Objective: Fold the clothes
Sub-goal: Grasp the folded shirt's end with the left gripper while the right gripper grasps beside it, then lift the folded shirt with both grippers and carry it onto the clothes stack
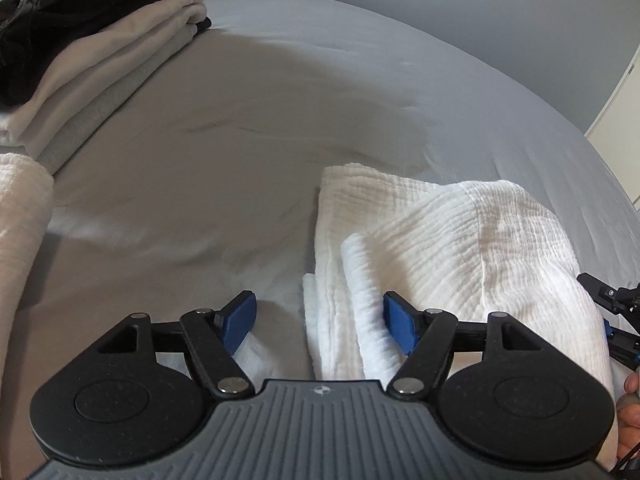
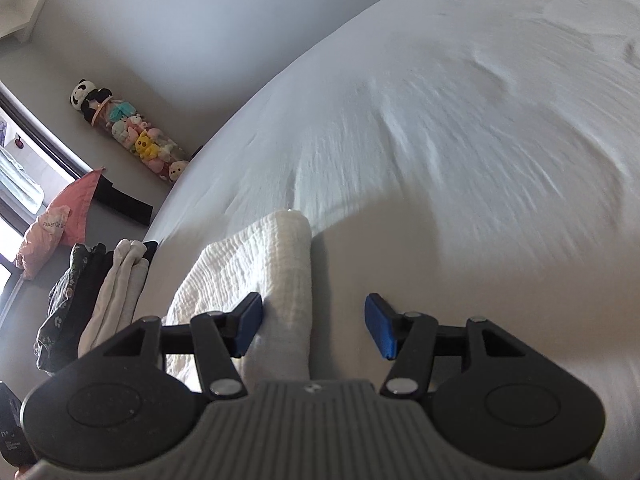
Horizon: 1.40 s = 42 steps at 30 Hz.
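A white crinkled cloth (image 1: 460, 240), folded over itself, lies on the grey bed sheet (image 1: 240, 152). My left gripper (image 1: 320, 322) is open wide over the cloth's near left edge. Folded layers sit between the blue pads, with the right pad (image 1: 400, 326) against the fabric and the left pad apart from it over the sheet. In the right wrist view the same cloth (image 2: 248, 264) shows a rolled right edge. My right gripper (image 2: 314, 330) is open around that edge: the left pad (image 2: 248, 326) is at the fabric, the right pad (image 2: 380, 332) over bare sheet (image 2: 440, 160).
A stack of folded clothes (image 1: 100, 60) (image 2: 116, 292), white under dark, sits at the bed's far left edge. Another pale cloth (image 1: 20, 220) lies at the left border. A hand (image 1: 630, 408) shows at the right edge. Plush toys (image 2: 136, 136) and a pink bag (image 2: 60, 220) are on the floor.
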{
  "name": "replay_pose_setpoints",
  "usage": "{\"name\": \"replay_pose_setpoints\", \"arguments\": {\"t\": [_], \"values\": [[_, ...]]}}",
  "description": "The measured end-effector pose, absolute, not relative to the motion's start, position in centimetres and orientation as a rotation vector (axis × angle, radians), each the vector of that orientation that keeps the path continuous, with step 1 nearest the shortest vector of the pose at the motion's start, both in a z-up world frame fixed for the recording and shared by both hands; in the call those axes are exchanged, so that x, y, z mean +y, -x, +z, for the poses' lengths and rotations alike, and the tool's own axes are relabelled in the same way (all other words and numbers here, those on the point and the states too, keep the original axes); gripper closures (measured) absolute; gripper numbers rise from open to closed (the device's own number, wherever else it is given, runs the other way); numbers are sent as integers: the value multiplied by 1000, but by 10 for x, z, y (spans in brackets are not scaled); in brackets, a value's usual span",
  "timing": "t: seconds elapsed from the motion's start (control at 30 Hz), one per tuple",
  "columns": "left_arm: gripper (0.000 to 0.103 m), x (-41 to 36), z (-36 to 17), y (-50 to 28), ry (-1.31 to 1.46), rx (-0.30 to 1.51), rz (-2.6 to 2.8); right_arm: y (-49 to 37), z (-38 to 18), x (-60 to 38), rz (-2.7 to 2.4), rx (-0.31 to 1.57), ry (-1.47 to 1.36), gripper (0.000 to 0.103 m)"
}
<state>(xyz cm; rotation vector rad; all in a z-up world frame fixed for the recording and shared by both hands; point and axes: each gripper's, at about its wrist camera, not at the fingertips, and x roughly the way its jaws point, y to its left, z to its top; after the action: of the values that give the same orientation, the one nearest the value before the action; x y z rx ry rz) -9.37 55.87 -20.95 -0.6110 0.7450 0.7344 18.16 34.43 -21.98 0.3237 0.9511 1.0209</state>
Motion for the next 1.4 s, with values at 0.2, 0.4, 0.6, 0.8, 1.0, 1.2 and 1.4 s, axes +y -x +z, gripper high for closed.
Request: {"name": "replay_pose_setpoints", "arguments": {"t": [0.2,0.4,0.6,0.8,1.0,1.2,1.4], "values": [[27,552,-212,85,564,736,726,-182,-225,361,1069,917,-285,43],[63,551,-210,83,594,715,675,-187,-229,375,1113,900,-281,47],[85,550,-208,83,624,696,654,-190,-233,383,1135,924,-273,85],[89,546,-202,82,596,675,672,-174,-215,381,1131,811,-195,93],[89,531,-177,94,571,585,692,-142,-178,374,1132,622,-122,94],[90,515,-148,121,554,488,713,-103,-139,360,1112,508,-102,94],[90,499,-121,150,561,393,731,-62,-96,335,1117,416,-53,94]]}}
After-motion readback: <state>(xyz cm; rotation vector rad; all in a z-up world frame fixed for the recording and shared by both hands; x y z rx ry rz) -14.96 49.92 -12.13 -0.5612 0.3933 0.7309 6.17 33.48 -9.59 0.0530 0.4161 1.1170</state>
